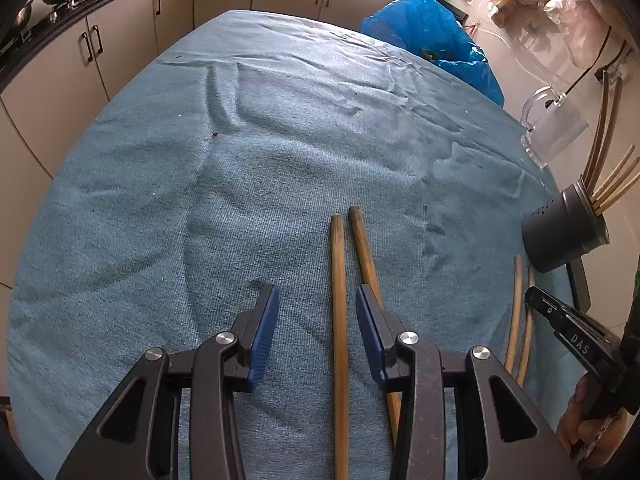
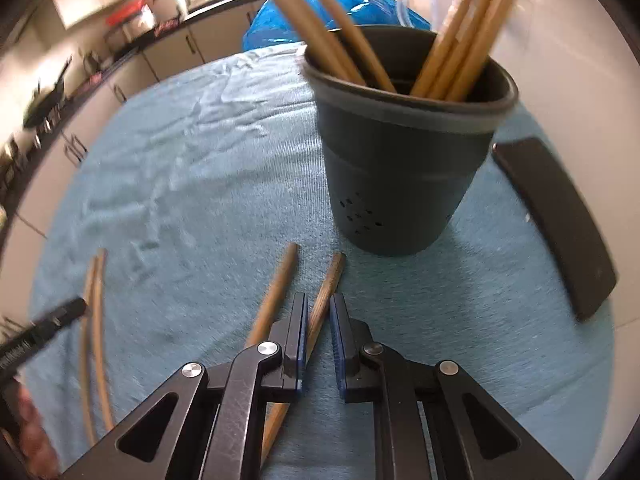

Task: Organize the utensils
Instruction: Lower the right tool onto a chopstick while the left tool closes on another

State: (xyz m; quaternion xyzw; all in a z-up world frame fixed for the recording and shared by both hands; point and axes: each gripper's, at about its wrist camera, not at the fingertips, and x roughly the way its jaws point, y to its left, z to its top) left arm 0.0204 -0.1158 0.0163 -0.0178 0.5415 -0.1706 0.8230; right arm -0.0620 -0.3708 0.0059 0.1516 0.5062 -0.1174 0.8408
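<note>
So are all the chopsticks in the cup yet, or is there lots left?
Partly done. Several chopsticks already stand in the dark holder. The right gripper has its jaws narrowed around one chopstick on the blue cloth, though a firm grip isn't clear. Its neighbour and the pair beneath the open left gripper still wait.

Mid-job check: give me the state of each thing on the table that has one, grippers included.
left gripper: open, over one chopstick, nothing gripped.
right gripper: nearly closed around a chopstick lying flat; grip unclear.
utensil holder: upright, holding several chopsticks.
second chopstick: flat on the cloth, left of the jaws.
glass pitcher: upright, looks empty.
</note>
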